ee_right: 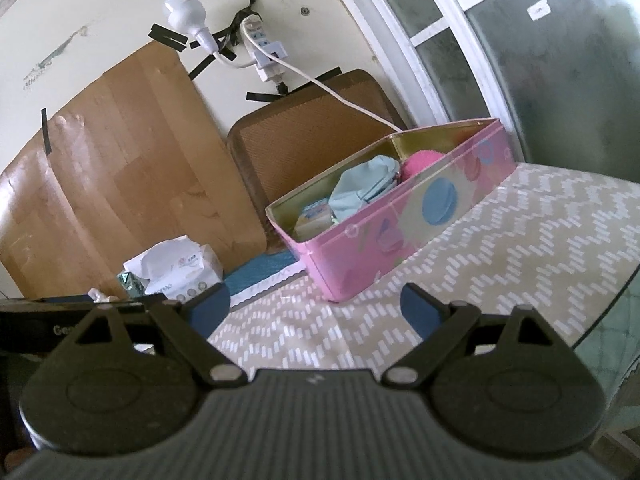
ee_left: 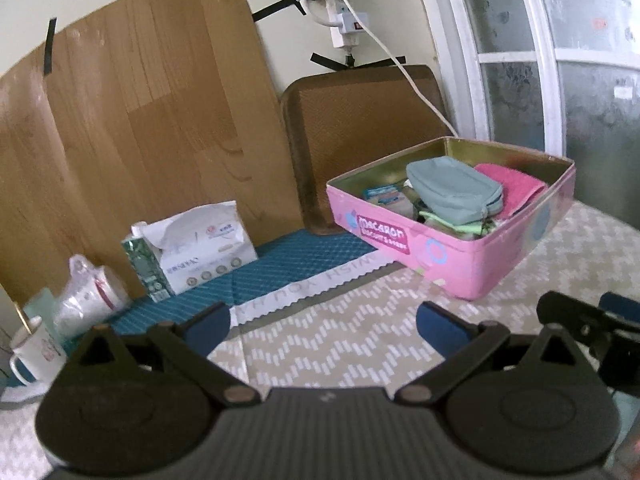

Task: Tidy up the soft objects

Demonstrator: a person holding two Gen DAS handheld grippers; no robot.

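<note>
Both grippers hover low over the table, each empty. Left gripper (ee_left: 323, 322): blue-padded fingers (ee_left: 210, 322) spread wide, nothing between them, only the beige chevron-patterned tablecloth (ee_left: 320, 344) showing in the gap. Right gripper (ee_right: 315, 308): fingers likewise released and well apart, clamping nothing; seen from the left wrist view it sits at the far right edge (ee_left: 588, 322), just beside the left one. Pink biscuit tin (ee_left: 448, 252), lid off, stands on the tablecloth ahead and to the right of the left gripper, near the back wall and the frosted window (ee_left: 560, 60). Inside the tin: a grey-green zip pouch (ee_left: 454, 190) lying on top, a pink towel (ee_left: 510, 184) folded against the far side and touching the pouch, a small blue-and-white packet (ee_left: 382, 194) at the near-left end, and some green fabric (ee_left: 460, 226) under the pouch, partly hidden. From the right wrist view the tin (ee_right: 400, 216) is seen along its long side, with the pouch (ee_right: 362, 190) and towel (ee_right: 420, 160) rising to about rim height. A brown tray (ee_left: 360, 132) leans upright against the wall behind the tin; a wood-grain board (ee_left: 140, 140) leans beside it. At the board's foot, on a teal quilted mat (ee_left: 280, 264), a soft pack of tissues (ee_left: 200, 248) stands outside the tin, well apart from it. Further left, a bagged cup (ee_left: 90, 294) and a white mug (ee_left: 34, 350). A white cord (ee_left: 400, 64) runs from the wall power strip down behind the tin.
</note>
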